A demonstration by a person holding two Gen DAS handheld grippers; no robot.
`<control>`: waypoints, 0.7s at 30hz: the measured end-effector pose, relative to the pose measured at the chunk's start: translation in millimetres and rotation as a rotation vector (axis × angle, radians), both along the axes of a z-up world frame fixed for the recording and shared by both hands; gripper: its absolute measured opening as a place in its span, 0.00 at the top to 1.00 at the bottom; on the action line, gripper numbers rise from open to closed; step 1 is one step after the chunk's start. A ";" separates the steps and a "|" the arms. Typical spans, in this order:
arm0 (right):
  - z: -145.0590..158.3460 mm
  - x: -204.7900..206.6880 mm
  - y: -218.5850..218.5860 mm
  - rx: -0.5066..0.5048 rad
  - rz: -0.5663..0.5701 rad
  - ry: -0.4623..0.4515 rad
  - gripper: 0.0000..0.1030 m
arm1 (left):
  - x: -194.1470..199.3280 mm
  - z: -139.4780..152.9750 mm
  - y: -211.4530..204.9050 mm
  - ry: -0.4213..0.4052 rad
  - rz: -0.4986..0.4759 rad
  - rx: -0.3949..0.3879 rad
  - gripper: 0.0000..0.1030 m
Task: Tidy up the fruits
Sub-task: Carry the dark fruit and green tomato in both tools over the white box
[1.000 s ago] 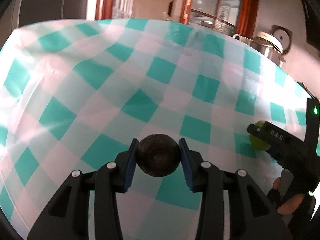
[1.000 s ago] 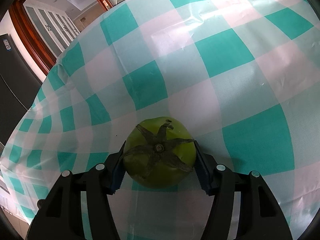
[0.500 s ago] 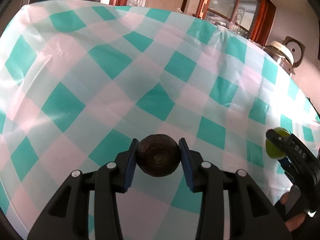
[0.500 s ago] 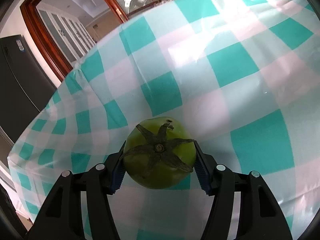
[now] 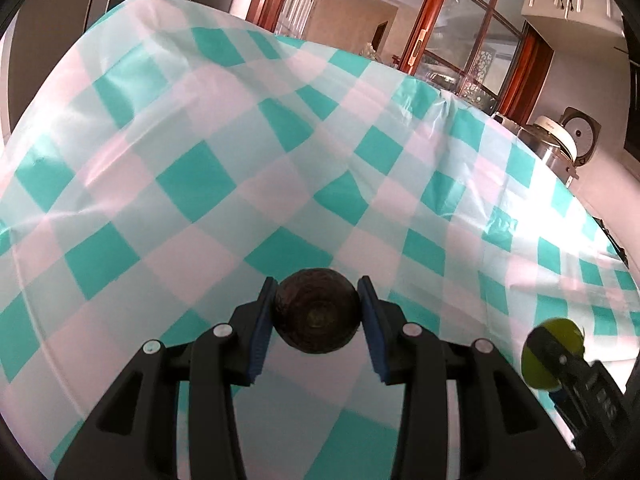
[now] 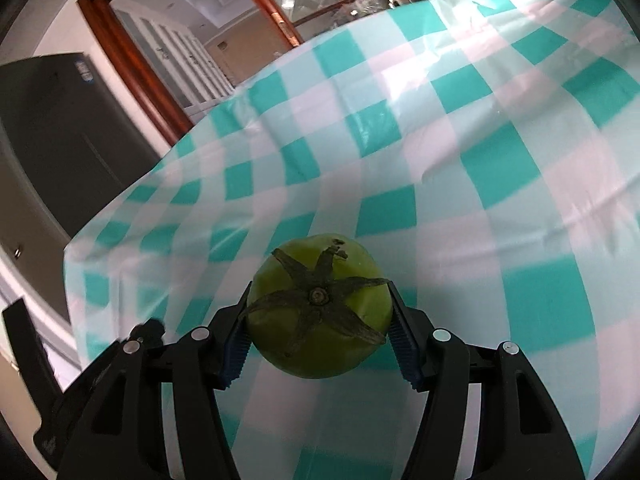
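Observation:
My left gripper [image 5: 317, 312] is shut on a dark brown, rough-skinned round fruit [image 5: 317, 316] and holds it above the checked tablecloth [image 5: 240, 168]. My right gripper [image 6: 319, 312] is shut on a green tomato [image 6: 320, 312] with a dried dark star-shaped calyx facing the camera, also held above the cloth [image 6: 480, 200]. In the left wrist view the right gripper with the green tomato [image 5: 554, 352] shows at the lower right edge.
The table carries a teal, white and pink checked plastic cloth with wrinkles. A metal pot and a rice cooker [image 5: 564, 144] stand beyond the far right edge. A dark fridge [image 6: 52, 152] and wooden glass doors [image 6: 280, 12] lie behind the table.
Both grippers have lifted and tilted up with their fruits still held. More of the table's far edge and the room shows. The right gripper has slid lower right in the left view.

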State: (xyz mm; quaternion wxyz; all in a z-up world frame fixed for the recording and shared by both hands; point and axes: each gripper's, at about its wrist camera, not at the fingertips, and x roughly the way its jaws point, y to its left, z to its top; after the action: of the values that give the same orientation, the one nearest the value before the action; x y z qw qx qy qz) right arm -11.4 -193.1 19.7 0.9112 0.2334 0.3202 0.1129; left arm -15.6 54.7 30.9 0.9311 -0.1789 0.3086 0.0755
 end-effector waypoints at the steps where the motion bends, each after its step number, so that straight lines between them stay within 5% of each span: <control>1: 0.6 -7.0 1.9 -0.001 0.008 -0.004 0.42 | -4.4 -0.4 0.2 -0.003 0.001 0.005 0.60; 21: 4.1 -106.4 35.4 -0.038 0.167 -0.008 0.42 | -89.8 0.8 14.8 -0.019 -0.006 -0.047 0.60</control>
State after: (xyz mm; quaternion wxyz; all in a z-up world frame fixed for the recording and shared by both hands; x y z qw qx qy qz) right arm -117.8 -157.7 23.8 0.9040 0.1883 0.3372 0.1834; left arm -105.5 69.5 31.7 0.9299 -0.2004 0.3019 0.0635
